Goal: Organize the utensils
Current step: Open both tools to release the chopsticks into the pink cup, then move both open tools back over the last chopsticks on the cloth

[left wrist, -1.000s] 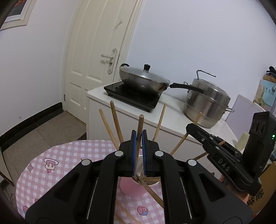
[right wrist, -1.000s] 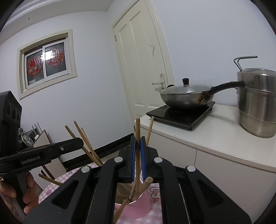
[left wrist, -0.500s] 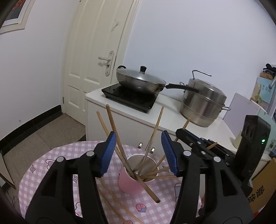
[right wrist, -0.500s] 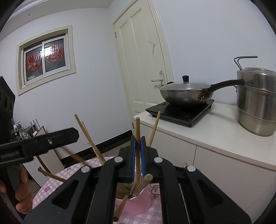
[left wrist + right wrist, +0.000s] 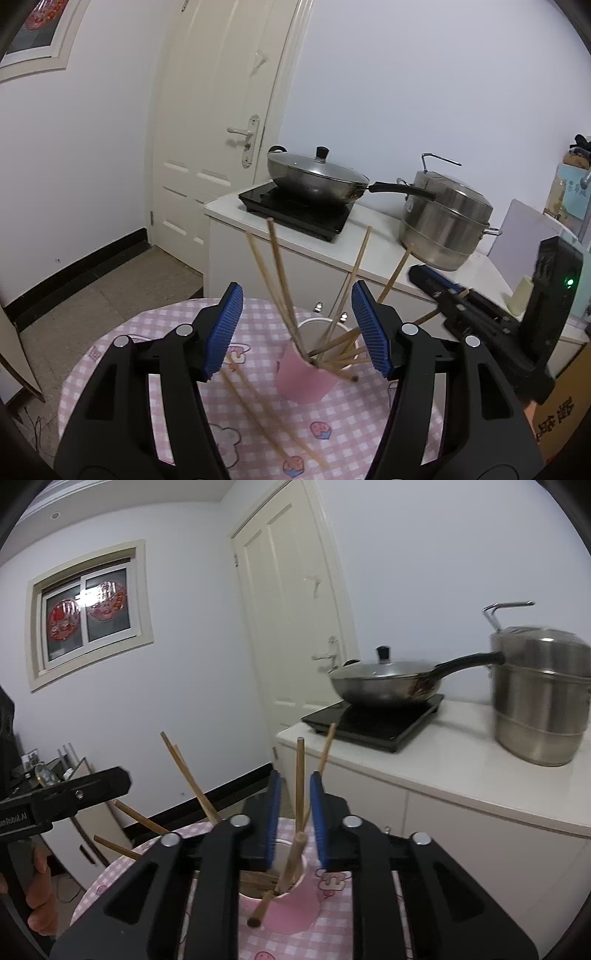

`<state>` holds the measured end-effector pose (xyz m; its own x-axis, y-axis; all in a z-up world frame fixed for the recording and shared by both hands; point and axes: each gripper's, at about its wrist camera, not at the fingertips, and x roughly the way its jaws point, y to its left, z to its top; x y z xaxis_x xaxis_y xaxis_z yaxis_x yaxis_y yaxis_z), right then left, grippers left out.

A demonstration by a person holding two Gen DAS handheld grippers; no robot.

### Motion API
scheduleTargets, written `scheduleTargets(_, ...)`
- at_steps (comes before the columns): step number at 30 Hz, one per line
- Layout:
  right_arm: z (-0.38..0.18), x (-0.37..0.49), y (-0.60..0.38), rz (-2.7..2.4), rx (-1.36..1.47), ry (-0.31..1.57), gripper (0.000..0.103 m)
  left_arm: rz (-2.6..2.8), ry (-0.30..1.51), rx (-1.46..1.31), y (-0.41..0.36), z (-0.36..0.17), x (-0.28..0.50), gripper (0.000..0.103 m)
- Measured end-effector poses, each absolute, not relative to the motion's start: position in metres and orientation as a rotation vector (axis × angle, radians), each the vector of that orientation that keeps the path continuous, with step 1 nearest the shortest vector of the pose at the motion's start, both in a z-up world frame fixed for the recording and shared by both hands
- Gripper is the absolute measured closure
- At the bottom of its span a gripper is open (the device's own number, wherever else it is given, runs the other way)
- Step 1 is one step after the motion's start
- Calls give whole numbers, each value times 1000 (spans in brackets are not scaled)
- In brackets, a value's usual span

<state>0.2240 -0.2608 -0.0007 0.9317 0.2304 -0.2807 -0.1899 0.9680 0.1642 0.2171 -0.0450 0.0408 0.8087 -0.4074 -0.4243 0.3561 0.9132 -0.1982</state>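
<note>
Second ago both tongs clamped on chopsticks; now left tongs (image 5: pixel 297 328) spread wide, opening, nothing gripped. Right tongs (image 5: pixel 295 814) parting, upright chopstick (image 5: pixel 300 775) loose between pads. Chopsticks (image 5: pixel 275 273) fan from pink cup (image 5: pixel 304 380) on checked worktop (image 5: pixel 155 332); two loose sticks (image 5: pixel 258 410) lie beside cup. Cup mid-worktop, edges well clear. Both tongs tilted slightly down toward cup.
</note>
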Motion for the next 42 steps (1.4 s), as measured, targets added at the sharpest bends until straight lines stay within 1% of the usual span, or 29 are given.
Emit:
scheduleTargets(4, 3, 209, -263, 178, 125, 283, 78, -380, 461, -94, -36, 42, 206, 35)
scheduleTargets(11, 12, 167, -264, 158, 116, 233, 71, -334, 453, -91, -11, 39, 183, 30)
scheduleTargets(18, -3, 132, -257, 137, 76, 225, 65, -282, 489, -125, 17, 19, 166, 29)
scheduleTargets(23, -27, 118, -251, 108, 65, 244, 64, -262, 536, -130, 28, -8, 161, 28)
scheduleTargets(27, -52, 114, -241, 101, 61, 278, 60, -256, 590, -145, 31, -32, 164, 28)
scheduleTargets(32, -85, 120, -231, 108, 87, 339, 60, -258, 662, -171, 28, -62, 177, 28)
scheduleTargets(33, -89, 122, -230, 109, 98, 342, 59, -259, 675, -174, 27, -67, 180, 28)
scheduleTargets(36, -94, 127, -230, 114, 110, 352, 52, -256, 712, -172, 22, -80, 194, 28)
scheduleTargets(42, -102, 137, -229, 102, 108, 360, 51, -253, 812, -199, 17, -102, 230, 28)
